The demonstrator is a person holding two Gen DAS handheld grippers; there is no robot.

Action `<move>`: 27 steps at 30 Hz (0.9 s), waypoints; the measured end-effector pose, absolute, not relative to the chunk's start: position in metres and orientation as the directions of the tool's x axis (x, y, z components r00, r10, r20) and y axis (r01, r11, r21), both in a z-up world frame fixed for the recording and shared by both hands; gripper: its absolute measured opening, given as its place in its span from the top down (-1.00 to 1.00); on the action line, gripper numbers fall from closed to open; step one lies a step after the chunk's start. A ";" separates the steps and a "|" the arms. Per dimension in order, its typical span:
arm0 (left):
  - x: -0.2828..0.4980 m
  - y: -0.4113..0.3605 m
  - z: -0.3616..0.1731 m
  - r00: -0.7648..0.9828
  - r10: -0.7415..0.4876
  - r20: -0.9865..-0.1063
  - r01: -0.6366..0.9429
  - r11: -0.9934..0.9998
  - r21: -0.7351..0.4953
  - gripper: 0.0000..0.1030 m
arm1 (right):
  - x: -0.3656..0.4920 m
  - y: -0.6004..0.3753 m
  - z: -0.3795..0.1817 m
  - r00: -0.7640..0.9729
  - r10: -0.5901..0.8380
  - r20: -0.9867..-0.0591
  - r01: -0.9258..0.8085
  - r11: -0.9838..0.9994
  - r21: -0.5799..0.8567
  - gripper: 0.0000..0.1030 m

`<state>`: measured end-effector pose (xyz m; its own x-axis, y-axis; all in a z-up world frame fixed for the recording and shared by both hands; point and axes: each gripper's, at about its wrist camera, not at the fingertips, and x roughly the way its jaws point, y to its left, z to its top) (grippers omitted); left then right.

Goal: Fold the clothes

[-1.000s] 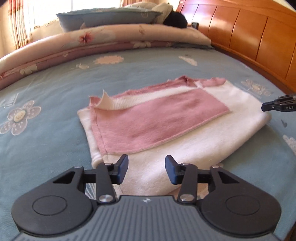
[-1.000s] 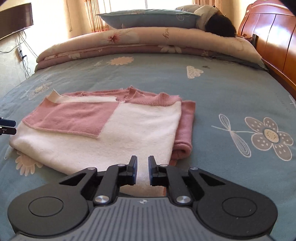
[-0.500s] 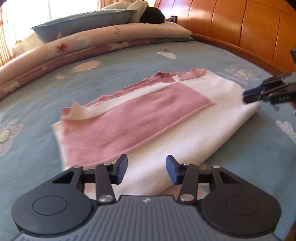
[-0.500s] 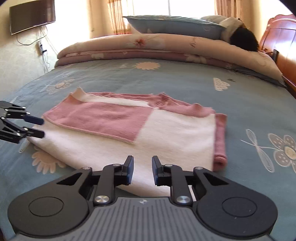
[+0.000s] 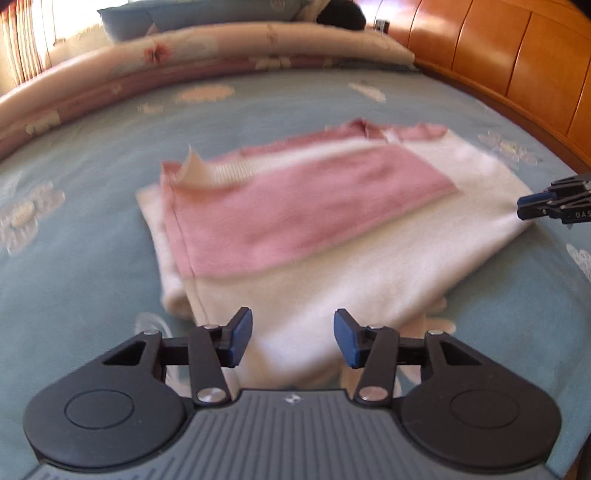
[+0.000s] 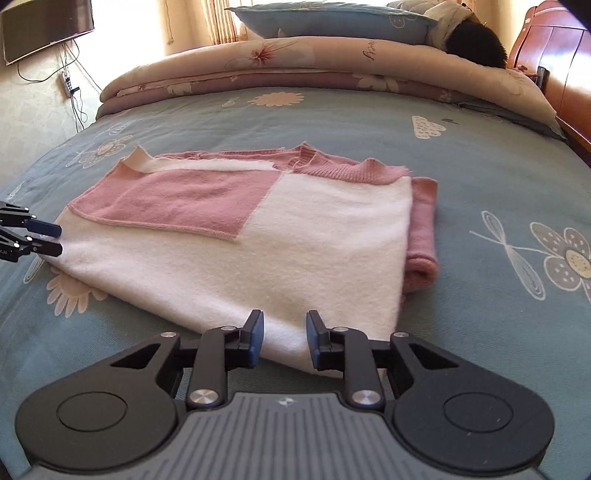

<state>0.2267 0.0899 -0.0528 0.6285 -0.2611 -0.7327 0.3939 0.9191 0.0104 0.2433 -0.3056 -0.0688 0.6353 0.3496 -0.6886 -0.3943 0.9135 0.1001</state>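
**Operator:** On the blue flowered bedspread (image 6: 351,122), near its middle, I see the pink-and-white sweater (image 6: 258,243) lying as a flat rectangular bundle, several layers thick. A pink panel is laid across the white top layer, and a pink rolled edge shows along the bundle's right side.

**Observer:** So is the folding finished?

**Operator:** I can't settle that. It already lies folded into a compact packet, which could be the end state, or one more fold in half could remain. One cream corner (image 5: 190,162) at the far left stands up a little, so it isn't perfectly neat.

**Observer:** And your grippers?

**Operator:** My left gripper (image 5: 293,341) has its fingers spread wide, holding nothing, poised at the near edge of the sweater's left end. My right gripper (image 6: 282,338) is parted more narrowly, also empty, at the near edge by the right end. Each one's tips show in the other's view beside the bundle.

**Observer:** Anything else around?

**Operator:** A rolled quilt (image 6: 295,66) and pillow (image 6: 332,18) lie well beyond, against the wooden headboard (image 5: 517,62).
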 end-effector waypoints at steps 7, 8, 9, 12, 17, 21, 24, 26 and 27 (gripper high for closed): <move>0.323 0.072 -0.033 0.711 -0.209 -0.672 0.402 0.904 0.144 -0.03 | 0.316 -0.296 -0.039 0.717 0.281 -0.637 -0.389 0.921 -0.031 0.24; 0.337 0.071 -0.038 0.708 -0.209 -0.674 0.399 0.907 0.138 -0.03 | 0.332 -0.295 -0.039 0.721 0.278 -0.635 -0.384 0.923 -0.033 0.24; 0.349 0.073 -0.044 0.707 -0.210 -0.675 0.393 0.911 0.128 -0.03 | 0.347 -0.295 -0.040 0.721 0.276 -0.636 -0.382 0.924 -0.033 0.24; 0.378 0.084 -0.066 0.693 -0.212 -0.689 0.364 0.928 0.080 -0.03 | 0.386 -0.296 -0.050 0.711 0.272 -0.649 -0.369 0.929 -0.015 0.23; 0.394 0.126 -0.090 0.703 -0.194 -0.684 0.239 0.971 -0.029 -0.07 | 0.406 -0.308 -0.086 0.697 0.238 -0.677 -0.288 0.957 0.040 0.22; 0.390 0.145 -0.077 0.709 -0.217 -0.671 0.187 0.975 -0.118 -0.03 | 0.386 -0.309 -0.075 0.714 0.227 -0.663 -0.297 0.955 0.007 0.21; 0.373 0.133 -0.057 0.720 -0.174 -0.671 0.199 0.979 -0.040 -0.03 | 0.369 -0.307 -0.062 0.725 0.218 -0.654 -0.307 0.952 -0.023 0.07; 0.357 0.122 -0.044 0.724 -0.182 -0.665 0.238 0.971 -0.007 -0.07 | 0.353 -0.303 -0.048 0.733 0.223 -0.642 -0.336 0.940 -0.056 0.00; 0.348 0.115 -0.038 0.726 -0.187 -0.662 0.262 0.965 0.015 -0.13 | 0.341 -0.297 -0.040 0.734 0.232 -0.638 -0.361 0.929 -0.078 -0.05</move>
